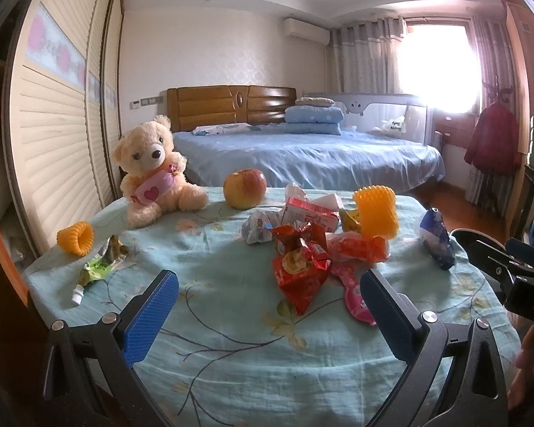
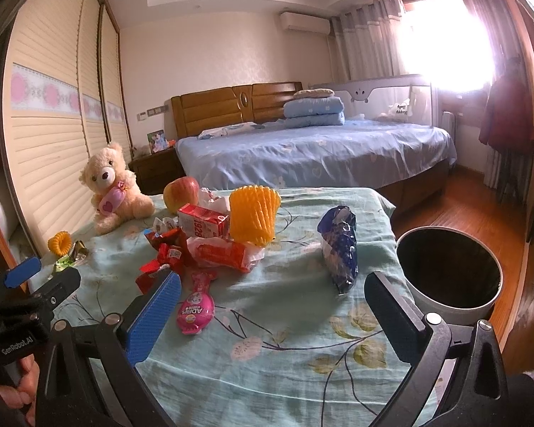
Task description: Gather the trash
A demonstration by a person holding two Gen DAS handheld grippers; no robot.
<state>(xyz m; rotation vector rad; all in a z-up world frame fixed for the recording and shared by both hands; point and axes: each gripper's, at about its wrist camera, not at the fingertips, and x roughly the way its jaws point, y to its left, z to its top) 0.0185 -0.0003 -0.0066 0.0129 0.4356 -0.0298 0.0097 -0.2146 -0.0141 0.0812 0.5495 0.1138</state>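
Trash lies clustered mid-surface on a soft floral cloth covering the surface (image 2: 302, 373). Round, smooth-walled bin (image 2: 448, 274) stands on the floor at 3 o'clock of the surface. Yellow foam net sleeve (image 2: 253, 213), ribbed and cylindrical, stands upright. Crinkled blue foil bag (image 2: 340, 252) lies at 2 o'clock of the cluster. Red crumpled wrappers (image 1: 300, 267) are piled centrally. Left gripper (image 1: 268, 297) and right gripper (image 2: 272, 300) both hover with jaws spread wide, holding nothing.
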